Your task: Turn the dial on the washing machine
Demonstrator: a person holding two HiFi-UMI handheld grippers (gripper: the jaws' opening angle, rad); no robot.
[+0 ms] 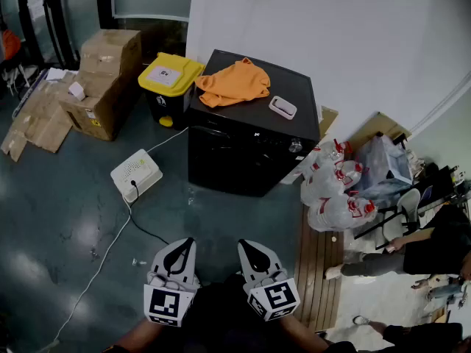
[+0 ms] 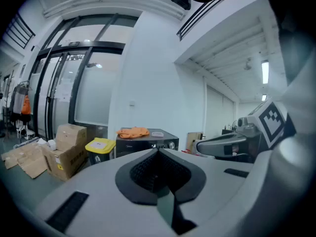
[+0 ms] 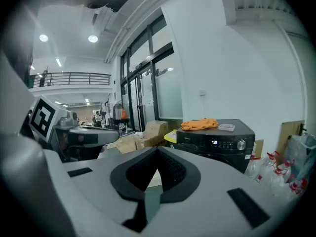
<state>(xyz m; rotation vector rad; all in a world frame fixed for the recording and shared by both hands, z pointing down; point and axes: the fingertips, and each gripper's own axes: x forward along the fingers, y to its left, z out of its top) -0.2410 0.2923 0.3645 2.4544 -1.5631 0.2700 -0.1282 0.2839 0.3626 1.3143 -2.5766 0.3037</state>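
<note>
Left claw point(image 1: 187, 245): you hold it closed and empty, well apart from the washing machine point(image 1: 243, 153).
Right claw point(image 1: 246, 245): yours is closed too, with nothing between its jaws, just beside the left one.
Washing machine: far ahead of you by the white wall, with an orange cloth point(image 1: 234, 83) on top.
Dial point(image 3: 241, 144): at the right end of the front panel, untouched.

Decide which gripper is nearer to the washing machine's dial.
Right. In the head view the right gripper sits below and slightly left of the dial; the left gripper sits further left. Both are far short of it.
</note>
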